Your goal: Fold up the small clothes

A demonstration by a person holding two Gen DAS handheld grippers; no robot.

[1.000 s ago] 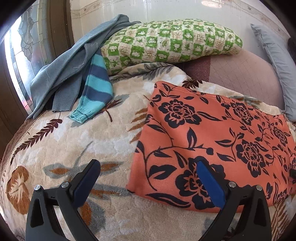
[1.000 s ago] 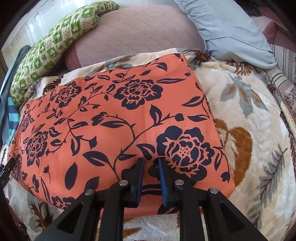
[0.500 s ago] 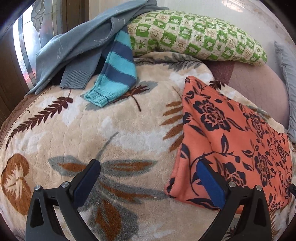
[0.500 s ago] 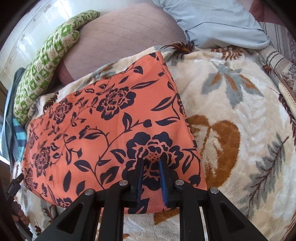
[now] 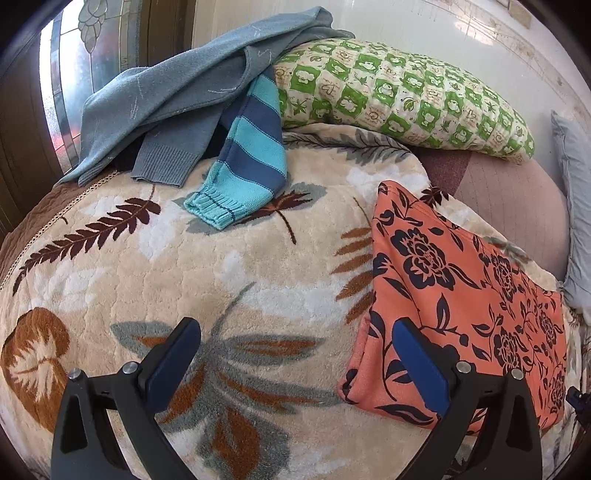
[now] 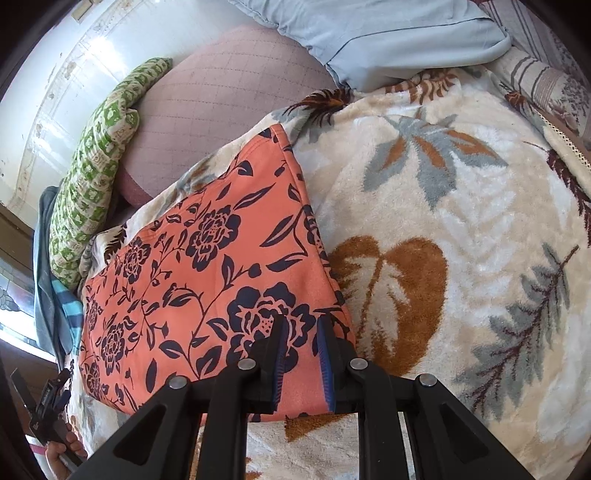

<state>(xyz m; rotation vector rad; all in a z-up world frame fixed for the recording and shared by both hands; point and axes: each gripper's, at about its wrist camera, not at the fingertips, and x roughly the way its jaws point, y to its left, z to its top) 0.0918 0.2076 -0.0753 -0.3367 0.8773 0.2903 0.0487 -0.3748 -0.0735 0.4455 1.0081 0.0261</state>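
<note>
An orange garment with dark floral print (image 5: 461,295) lies folded flat on the leaf-patterned blanket (image 5: 184,277). It also shows in the right wrist view (image 6: 207,266). My left gripper (image 5: 295,354) is open and empty, over the blanket just left of the garment's near corner. My right gripper (image 6: 300,343) is nearly shut, jaws a narrow gap apart, over the garment's near right corner. Whether cloth is pinched between them I cannot tell. A grey-blue sweater (image 5: 177,96) and a striped blue knit sleeve (image 5: 247,155) lie at the far left.
A green checked pillow (image 5: 399,96), a pink quilted cushion (image 6: 221,110) and a light blue pillow (image 6: 388,33) line the back. A window (image 5: 74,74) is at far left. A hand holding the other gripper (image 6: 55,424) shows at lower left in the right wrist view.
The left gripper has swung left, off the garment and over bare blanket. The right view has shifted right and turned, so the garment sits further left. Both jaws keep their openings.
</note>
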